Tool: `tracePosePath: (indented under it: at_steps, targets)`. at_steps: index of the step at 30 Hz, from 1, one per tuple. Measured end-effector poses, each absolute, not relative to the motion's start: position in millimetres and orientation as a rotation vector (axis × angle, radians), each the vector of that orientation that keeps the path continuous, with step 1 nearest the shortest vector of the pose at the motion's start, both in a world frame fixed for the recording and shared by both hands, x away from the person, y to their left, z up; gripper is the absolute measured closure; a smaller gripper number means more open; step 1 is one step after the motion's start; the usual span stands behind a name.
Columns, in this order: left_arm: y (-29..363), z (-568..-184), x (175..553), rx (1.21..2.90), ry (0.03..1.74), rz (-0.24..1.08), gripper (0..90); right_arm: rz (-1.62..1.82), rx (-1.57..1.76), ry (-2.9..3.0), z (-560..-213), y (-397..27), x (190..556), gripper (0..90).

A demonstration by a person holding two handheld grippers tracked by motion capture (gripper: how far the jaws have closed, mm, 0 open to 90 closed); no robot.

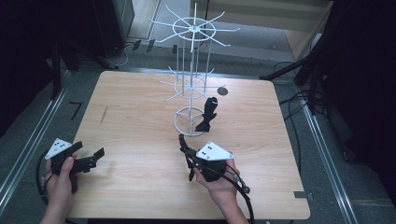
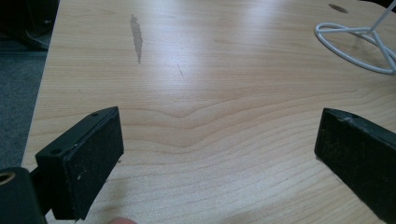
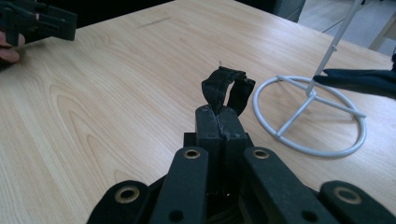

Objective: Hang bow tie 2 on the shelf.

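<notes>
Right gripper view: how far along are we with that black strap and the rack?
Done: the right hand-held gripper is shut on a black strap. In hand: it holds the strap beside the white wire rack base. Left: no strap hangs on the rack's hooks; another black piece lies by the base.

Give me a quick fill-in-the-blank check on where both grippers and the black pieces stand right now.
1. The right gripper is shut on a black ____.
2. The left gripper has its jaws ____, with nothing between them.
3. The white wire rack stands on a ____ base.
4. A second black piece lies beside the rack's ____.

Missing words: strap; open; ring-shaped; base
</notes>
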State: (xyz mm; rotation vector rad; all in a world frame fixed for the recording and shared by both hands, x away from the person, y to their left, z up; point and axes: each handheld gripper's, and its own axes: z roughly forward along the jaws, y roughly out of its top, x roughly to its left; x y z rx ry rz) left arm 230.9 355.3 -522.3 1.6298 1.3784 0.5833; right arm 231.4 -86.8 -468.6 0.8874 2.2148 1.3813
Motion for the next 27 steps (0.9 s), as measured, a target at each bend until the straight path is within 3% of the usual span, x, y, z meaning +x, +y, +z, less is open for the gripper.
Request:
tracePosePath:
  at_steps: [27]
  targets:
    - [355,-522,231,1.630,1.378,0.584,1.7,1.445,0.832,2.097,-440,-88,233,90.0]
